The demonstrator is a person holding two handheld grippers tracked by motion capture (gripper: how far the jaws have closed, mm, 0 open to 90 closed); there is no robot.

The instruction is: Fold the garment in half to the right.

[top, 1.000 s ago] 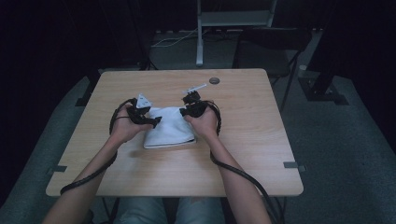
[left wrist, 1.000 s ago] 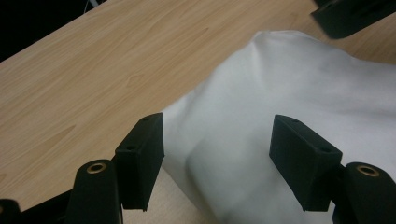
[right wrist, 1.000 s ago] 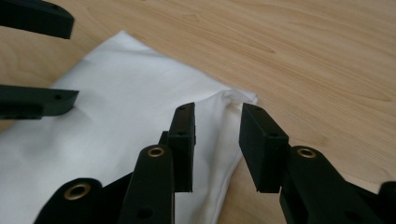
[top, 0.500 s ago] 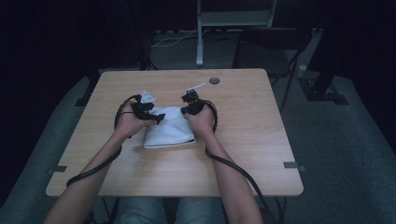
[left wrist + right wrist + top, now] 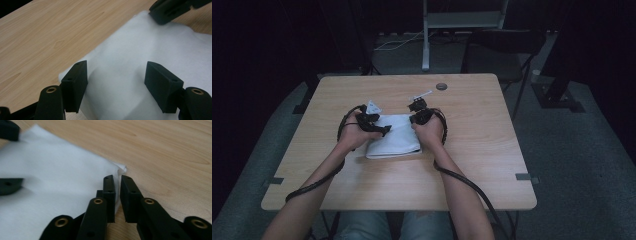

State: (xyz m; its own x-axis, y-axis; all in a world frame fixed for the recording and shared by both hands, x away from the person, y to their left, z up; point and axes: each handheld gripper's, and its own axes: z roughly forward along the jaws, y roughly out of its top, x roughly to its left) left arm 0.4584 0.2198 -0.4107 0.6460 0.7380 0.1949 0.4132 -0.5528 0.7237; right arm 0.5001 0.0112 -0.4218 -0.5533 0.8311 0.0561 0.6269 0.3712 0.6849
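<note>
**Folded white cloth on table, a gripper at each side edge**

Nearest the camera in the high view, the person's two forearms enter from the bottom edge, each trailing a black cable across the front of the wooden table (image 5: 472, 170).

The white cloth (image 5: 394, 141) lies folded flat on the table, slightly left of centre, between the two hands.

Left gripper (image 5: 379, 129): positioned at the cloth's left edge. In the left gripper view its jaws stand wide apart over the cloth (image 5: 130, 75), one near the cloth's edge and the other further in over the fabric. Nothing is pinched between them. The fabric rises in a soft ridge in the gap. Whether the tips rest on the fabric cannot be told.

Right gripper (image 5: 416, 119): positioned at the cloth's right edge, near its far corner. In the right gripper view its jaws (image 5: 118, 195) are nearly together, a narrow slit between them, having just been opening slightly after closing. The cloth's edge (image 5: 117, 171) runs just at and behind the tips; whether any fabric is caught between them cannot be told.

Further back, a small dark round object (image 5: 441, 86) sits on the table near the far edge, well apart from the cloth. Beyond the table stands a chair (image 5: 497, 55).
</note>
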